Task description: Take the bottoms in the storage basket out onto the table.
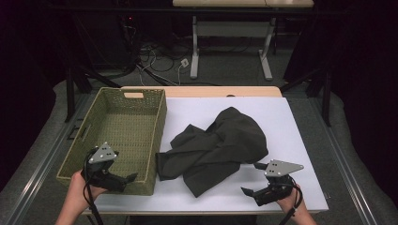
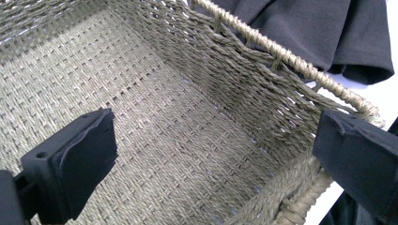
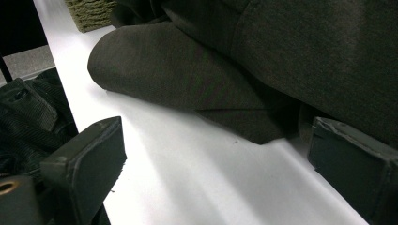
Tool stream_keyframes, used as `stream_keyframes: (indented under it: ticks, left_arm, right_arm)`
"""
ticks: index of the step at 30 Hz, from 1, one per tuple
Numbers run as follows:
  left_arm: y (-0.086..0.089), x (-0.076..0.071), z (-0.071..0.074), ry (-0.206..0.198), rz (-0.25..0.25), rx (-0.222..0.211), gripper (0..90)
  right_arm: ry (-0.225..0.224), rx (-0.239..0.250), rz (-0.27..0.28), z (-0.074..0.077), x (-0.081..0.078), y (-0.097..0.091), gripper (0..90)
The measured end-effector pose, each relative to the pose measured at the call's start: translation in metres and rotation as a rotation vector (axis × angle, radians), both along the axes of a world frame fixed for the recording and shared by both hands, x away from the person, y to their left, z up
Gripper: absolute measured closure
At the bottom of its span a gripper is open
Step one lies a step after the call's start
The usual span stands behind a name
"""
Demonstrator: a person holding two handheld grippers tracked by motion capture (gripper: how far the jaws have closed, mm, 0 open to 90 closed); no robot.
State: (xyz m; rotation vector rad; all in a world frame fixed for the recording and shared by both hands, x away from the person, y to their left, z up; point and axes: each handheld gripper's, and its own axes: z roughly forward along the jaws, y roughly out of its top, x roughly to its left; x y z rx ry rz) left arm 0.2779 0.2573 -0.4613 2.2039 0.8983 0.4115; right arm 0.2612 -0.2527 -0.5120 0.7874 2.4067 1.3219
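Note:
A crumpled dark grey garment [image 1: 216, 145] lies on the white table top [image 1: 281, 117], right of a woven green basket [image 1: 117, 136]. My left gripper [image 1: 127, 175] hovers open inside the basket's near right corner. In the left gripper view the left gripper [image 2: 216, 159] has its wide-apart jaws over the woven basket floor [image 2: 141, 117], one jaw close to the rim, and the garment [image 2: 324, 33] lies beyond the wall. My right gripper [image 1: 251, 178] rests low near the table's front edge, open, just short of the garment's near hem. The right gripper [image 3: 220, 164] has the garment [image 3: 234, 61] close in front of it.
The basket has no contents. A bare strip of white table [image 3: 187, 178] runs along the front. Beyond the table's far edge stand another desk [image 1: 234, 28] and loose cables [image 1: 159, 61] on the floor. Dark frame legs [image 1: 70, 89] flank both sides.

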Motion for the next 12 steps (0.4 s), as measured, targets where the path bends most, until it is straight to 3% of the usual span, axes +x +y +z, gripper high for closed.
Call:
stream_keyframes:
  ticks: [7,12]
  left_arm:
    - [0.0067,-0.0032,-0.0029,-0.005,0.013,-0.038,0.0]
    - [0.0105,-0.0040,-0.0087,-0.005,0.024,-0.091,0.0]
  right_arm:
    - [-0.001,0.001,0.004,0.0000,0.0007,-0.0007,4.2]
    - [0.001,-0.001,-0.005,-0.0014,0.0004,-0.0006,4.2]
